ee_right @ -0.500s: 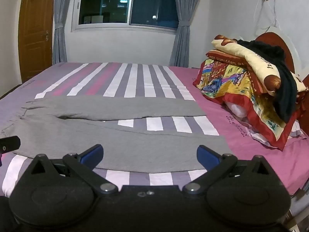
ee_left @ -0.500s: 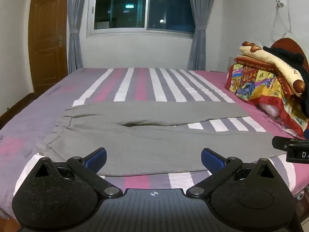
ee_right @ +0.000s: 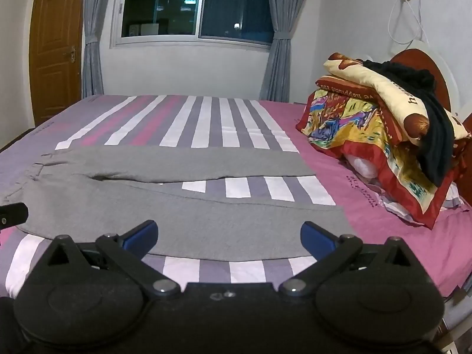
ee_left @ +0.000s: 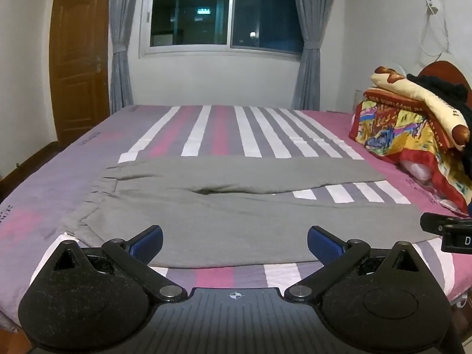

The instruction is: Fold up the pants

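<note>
Two wrist views across a bed [ee_left: 265, 129] covered with a sheet striped in pink, purple-grey and white. A pair of grey pants [ee_left: 236, 203] lies flat on the sheet near the front edge of the bed, waistband [ee_left: 97, 194] toward the left of both views and the two legs running to the right. The far leg [ee_left: 265, 171] and the near leg [ee_left: 295, 221] touch at the crotch and spread slightly apart toward the cuffs, so that a wedge of striped sheet shows between them. The pants are unfolded and nothing rests on them.

The left gripper [ee_left: 235, 242] hangs just above the near edge of the pants, tilted downward, its jaws spread wide with the blue pads [ee_left: 146, 243] well apart; no cloth lies between them and it holds nothing. The right gripper [ee_right: 229, 237] stands in the same posture farther along the near leg, toward the cuff end, jaws likewise fully apart and empty. In the left wrist view, part of the right gripper's black body shows at the right edge; in the right wrist view, a black tip of the left gripper shows at the left edge.

At the head of the bed, on the right, a stack of folded patterned quilts [ee_right: 368, 124] carries a dark garment [ee_right: 433, 124] draped over its top. Behind the bed are a window [ee_left: 224, 14] with grey curtains [ee_left: 119, 38], and a wooden door [ee_left: 78, 59] at the left.
</note>
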{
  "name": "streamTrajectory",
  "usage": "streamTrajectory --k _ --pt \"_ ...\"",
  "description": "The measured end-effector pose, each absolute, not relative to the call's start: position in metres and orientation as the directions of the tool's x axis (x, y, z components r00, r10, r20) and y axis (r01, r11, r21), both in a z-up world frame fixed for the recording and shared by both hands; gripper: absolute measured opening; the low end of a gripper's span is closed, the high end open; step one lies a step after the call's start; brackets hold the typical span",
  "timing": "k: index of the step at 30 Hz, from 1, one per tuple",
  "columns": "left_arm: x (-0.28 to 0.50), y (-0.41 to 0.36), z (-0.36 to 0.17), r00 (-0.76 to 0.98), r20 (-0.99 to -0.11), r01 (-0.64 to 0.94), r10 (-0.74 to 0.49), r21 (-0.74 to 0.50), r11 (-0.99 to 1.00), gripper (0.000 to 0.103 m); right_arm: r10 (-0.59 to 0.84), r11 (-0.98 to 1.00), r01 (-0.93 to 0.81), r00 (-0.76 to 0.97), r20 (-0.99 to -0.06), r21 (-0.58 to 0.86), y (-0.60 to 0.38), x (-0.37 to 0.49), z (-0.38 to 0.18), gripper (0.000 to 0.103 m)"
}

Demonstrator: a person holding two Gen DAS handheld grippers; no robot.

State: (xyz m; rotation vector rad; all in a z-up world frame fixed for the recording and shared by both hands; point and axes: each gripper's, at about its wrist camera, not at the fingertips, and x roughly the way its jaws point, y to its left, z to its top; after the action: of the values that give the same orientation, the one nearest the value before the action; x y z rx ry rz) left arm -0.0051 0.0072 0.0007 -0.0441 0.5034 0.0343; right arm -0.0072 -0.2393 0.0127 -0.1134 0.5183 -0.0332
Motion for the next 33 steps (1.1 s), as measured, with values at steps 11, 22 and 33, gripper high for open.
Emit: streamTrajectory --k 11,22,33 --pt "-0.0071 0.0097 0.0036 0.875 -0.484 -0.041 0.017 -0.037 0.998 0.103 -0.059 0.993 0.002 0.868 -0.494 -0.114 -0.2394 -0.007 0.0119 0.103" --pt "-0.0121 0.0063 0.0053 0.878 -0.479 -0.036 0.015 -0.035 0.999 0.103 -0.059 0.994 0.003 0.868 -0.493 -0.113 -0.2377 -0.0078 0.0103 0.103" --pt "-0.0118 0.0028 0.0061 0.878 -0.479 -0.034 0.014 -0.032 0.999 0.103 -0.057 0.993 0.001 0.869 -0.491 -0.115 -0.239 -0.0095 0.014 0.103"
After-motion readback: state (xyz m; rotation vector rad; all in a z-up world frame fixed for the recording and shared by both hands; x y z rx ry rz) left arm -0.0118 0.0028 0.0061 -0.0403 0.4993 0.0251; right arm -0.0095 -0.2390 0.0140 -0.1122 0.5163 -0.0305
